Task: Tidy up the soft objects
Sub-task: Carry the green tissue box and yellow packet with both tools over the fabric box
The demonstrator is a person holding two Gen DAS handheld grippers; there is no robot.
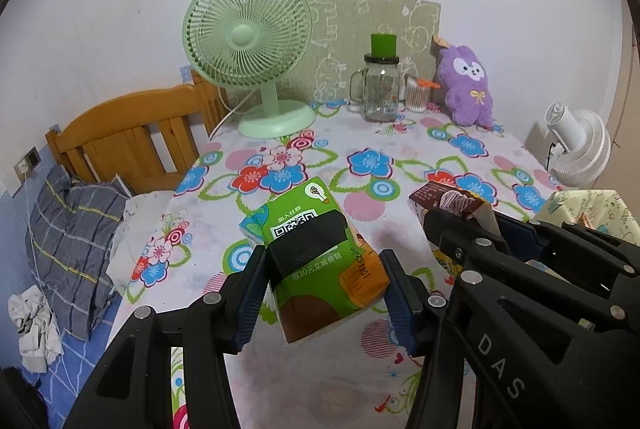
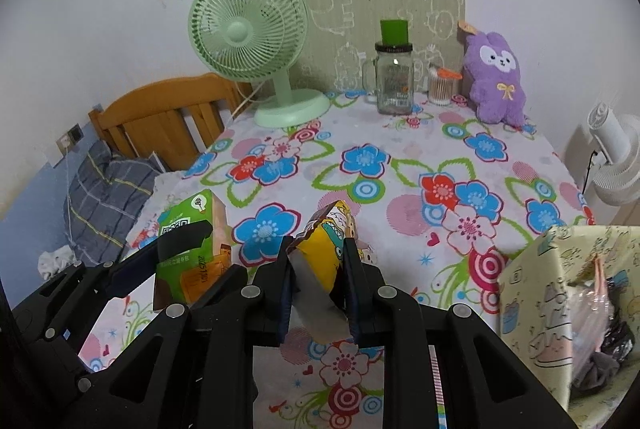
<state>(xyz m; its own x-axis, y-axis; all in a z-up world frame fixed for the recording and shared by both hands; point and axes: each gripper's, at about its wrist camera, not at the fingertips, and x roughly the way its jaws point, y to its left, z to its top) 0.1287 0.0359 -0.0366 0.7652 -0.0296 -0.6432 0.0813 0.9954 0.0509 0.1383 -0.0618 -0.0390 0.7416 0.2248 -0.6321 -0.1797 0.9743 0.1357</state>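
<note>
While both grippers hang above a table spread with a flower-printed cloth (image 1: 360, 133), each is clamped on a soft pack. The left gripper (image 1: 320, 293) grasps a green soft tissue pack with a QR code and a brown base (image 1: 316, 257) between its blue-padded fingers (image 1: 250, 293), the pack tilted and lifted off the cloth. Just to its right, the right gripper (image 2: 318, 281) squeezes a yellow cartoon-printed soft pack with a dark brown end (image 2: 326, 245) at its middle, also clear of the cloth. Near the table's right front stands a pale yellow cartoon-patterned box (image 2: 532, 293) with a pink bag and dark items inside. Along the back wall stand a mint-green desk fan (image 1: 252, 53), a glass mason jar with a green top (image 1: 380, 85) and a purple plush rabbit (image 1: 466, 85).
</note>
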